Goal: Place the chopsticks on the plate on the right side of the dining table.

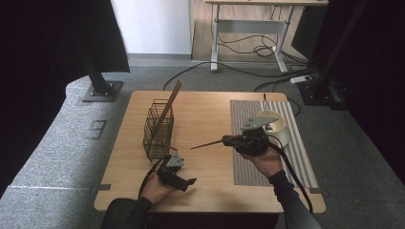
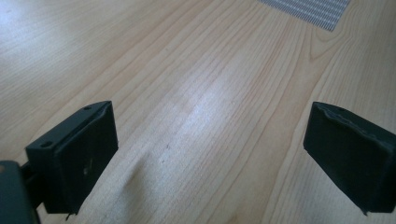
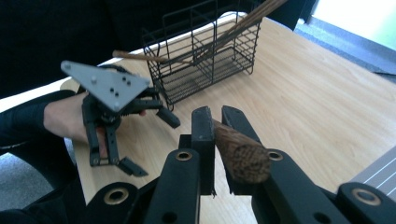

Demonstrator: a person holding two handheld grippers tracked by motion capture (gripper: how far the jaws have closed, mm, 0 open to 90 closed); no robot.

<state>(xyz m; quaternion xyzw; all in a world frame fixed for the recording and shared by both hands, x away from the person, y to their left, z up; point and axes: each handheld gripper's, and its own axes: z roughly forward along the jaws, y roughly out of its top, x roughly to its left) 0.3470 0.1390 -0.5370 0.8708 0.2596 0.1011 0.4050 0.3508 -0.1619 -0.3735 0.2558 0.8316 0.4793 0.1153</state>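
- Far left on the table (image 1: 200, 186), there's the black wire basket (image 1: 158, 129), standing upright with one wooden chopstick (image 1: 169, 106) already leaning in it, top end poking well above the rim.
- In the right gripper view a second stick (image 3: 140, 57) seems to lie across the basket's near corner, though how it sits I cannot tell.
- Just in front of the basket, the left gripper (image 1: 187, 183) waits low over bare wood, jaws spread wide with nothing between them; its own view gives just tabletop and a corner of the striped mat (image 2: 313, 9).
- Moving to centre: a dark chopstick (image 1: 210, 142) points out toward the basket, clamped at its thick end by the right gripper (image 3: 215, 130), jaws narrowed tight around it.
- Behind that hand, on the striped mat, sits a pale bowl (image 1: 281, 125) with something thin standing in it, too small to name.
- My read: sticks are going into the basket. At least one is in, one is in the air and not yet delivered, and the drop itself is what's left.
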